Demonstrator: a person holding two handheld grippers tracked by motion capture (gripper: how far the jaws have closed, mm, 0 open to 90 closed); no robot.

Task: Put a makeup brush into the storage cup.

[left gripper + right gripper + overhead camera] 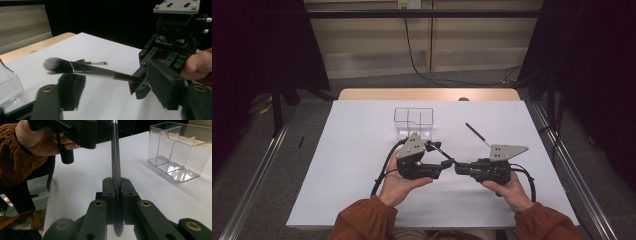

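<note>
The makeup brush (82, 70), light, stiff-handled and soft-tipped, hangs over the table's (352, 140) middle; the right gripper (117, 185) clamps its handle end, the left gripper's (443, 159) half-open jaws flank the ferrule

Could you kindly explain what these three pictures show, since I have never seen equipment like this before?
A person sits at a white table with a hand-held two-jaw gripper in each hand. One camera looks down from above; the other two ride on the grippers. The right gripper is shut on the handle of a makeup brush. The left gripper is beside that brush; whether it grips it, I cannot tell. A clear plastic organiser and a second thin brush lie on the table.
</note>
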